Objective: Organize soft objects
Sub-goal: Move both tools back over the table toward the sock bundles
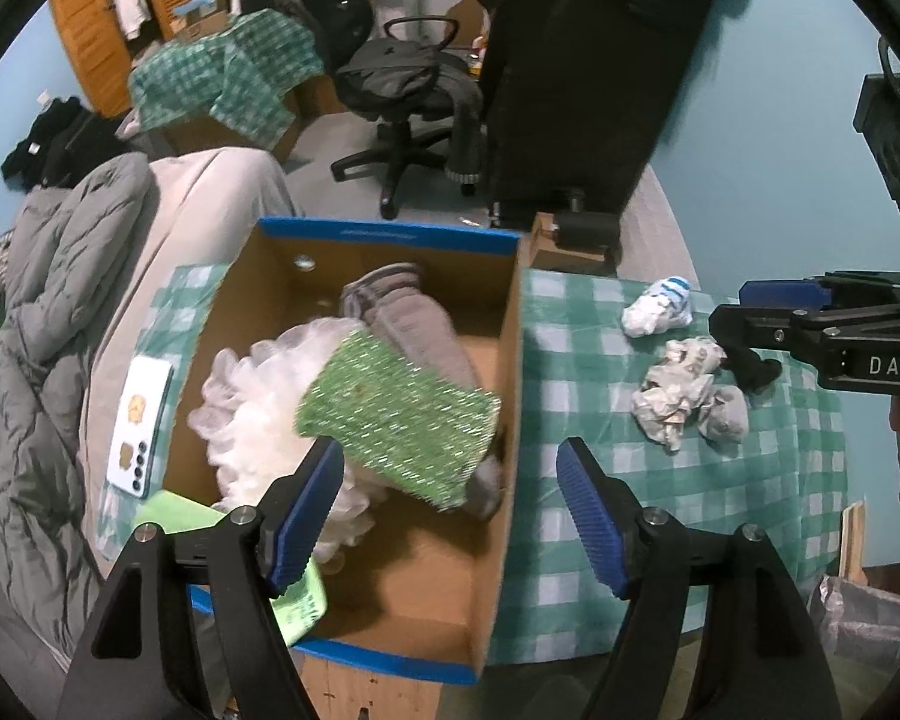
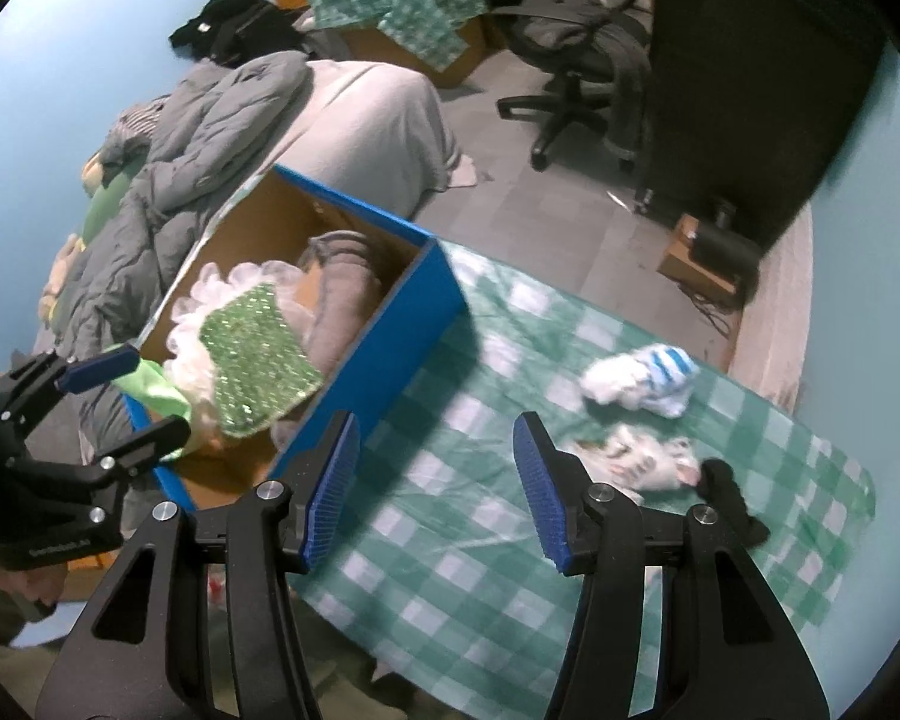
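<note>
Glittery green sponge (image 1: pixel 399 420); matt cardboard box (image 1: pixel 504 396); soft checked cloth (image 1: pixel 600 420)

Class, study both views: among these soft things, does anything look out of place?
Yes. A phone lies on the cloth beside the box; it is a hard thing among soft ones.

Dim indoor light with a cool blue-green cast, no clear source, both views grainy. Heavy fisheye bending with black vignette in all corners; motion blur smears the green sponge (image 1: pixel 399 414) at centre of the left view and the checked cloth (image 2: pixel 450 510) at lower centre of the right. Soft shadow right of the box (image 2: pixel 390 324).
</note>
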`<move>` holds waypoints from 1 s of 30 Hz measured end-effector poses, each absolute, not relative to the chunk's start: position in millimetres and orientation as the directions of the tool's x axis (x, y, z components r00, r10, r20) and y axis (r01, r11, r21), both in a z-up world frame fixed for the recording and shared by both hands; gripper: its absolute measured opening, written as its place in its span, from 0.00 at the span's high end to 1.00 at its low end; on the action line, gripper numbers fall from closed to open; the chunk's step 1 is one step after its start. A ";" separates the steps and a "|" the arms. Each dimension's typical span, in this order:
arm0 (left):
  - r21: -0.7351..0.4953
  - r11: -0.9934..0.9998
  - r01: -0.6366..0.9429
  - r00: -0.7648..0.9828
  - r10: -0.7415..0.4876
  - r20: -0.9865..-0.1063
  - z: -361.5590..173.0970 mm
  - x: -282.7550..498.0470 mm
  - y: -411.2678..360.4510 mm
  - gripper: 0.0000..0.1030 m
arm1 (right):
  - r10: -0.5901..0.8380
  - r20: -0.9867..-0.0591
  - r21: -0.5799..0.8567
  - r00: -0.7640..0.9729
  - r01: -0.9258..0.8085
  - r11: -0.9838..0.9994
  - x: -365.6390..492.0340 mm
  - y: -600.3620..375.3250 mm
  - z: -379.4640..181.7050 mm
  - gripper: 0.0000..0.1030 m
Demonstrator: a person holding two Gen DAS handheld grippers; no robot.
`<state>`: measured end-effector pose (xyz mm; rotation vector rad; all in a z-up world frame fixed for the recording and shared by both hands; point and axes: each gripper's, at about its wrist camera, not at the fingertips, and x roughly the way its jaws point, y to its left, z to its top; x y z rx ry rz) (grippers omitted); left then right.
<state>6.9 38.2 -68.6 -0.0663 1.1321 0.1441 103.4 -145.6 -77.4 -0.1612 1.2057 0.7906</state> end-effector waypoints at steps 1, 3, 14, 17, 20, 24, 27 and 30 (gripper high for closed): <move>0.019 0.990 -0.140 0.418 0.077 -0.905 -68.4 9.1 34.3 0.27 | 0.456 -0.880 0.286 0.135 -0.615 0.734 104.8 -152.0 -77.9 0.47; 0.020 0.993 -0.120 0.420 0.069 -0.905 -68.6 14.1 25.5 0.27 | 0.449 -0.883 0.283 0.141 -0.604 0.745 107.5 -163.4 -78.7 0.47; 0.036 0.999 -0.020 0.415 0.041 -0.909 -77.1 36.0 -20.5 0.25 | 0.400 -0.899 0.250 0.177 -0.543 0.802 120.9 -222.5 -87.7 0.40; 0.038 0.999 0.012 0.411 0.030 -0.911 -81.3 41.4 -33.7 0.25 | 0.387 -0.904 0.240 0.183 -0.532 0.812 123.1 -236.3 -91.0 0.40; 0.037 0.998 0.046 0.402 0.016 -0.916 -87.5 47.7 -46.9 0.25 | 0.368 -0.911 0.227 0.187 -0.516 0.826 126.6 -249.9 -95.9 0.40; 0.034 0.996 0.077 0.385 0.001 -0.923 -94.9 55.6 -60.2 0.25 | 0.346 -0.919 0.216 0.187 -0.495 0.841 131.1 -268.6 -105.5 0.40; 0.031 0.994 0.105 0.370 -0.010 -0.929 -102.0 63.4 -70.3 0.24 | 0.331 -0.926 0.210 0.181 -0.480 0.852 135.3 -282.8 -114.7 0.40; 0.029 0.990 0.136 0.357 -0.022 -0.934 -111.0 71.2 -80.6 0.22 | 0.312 -0.934 0.201 0.172 -0.467 0.861 139.1 -295.6 -125.0 0.40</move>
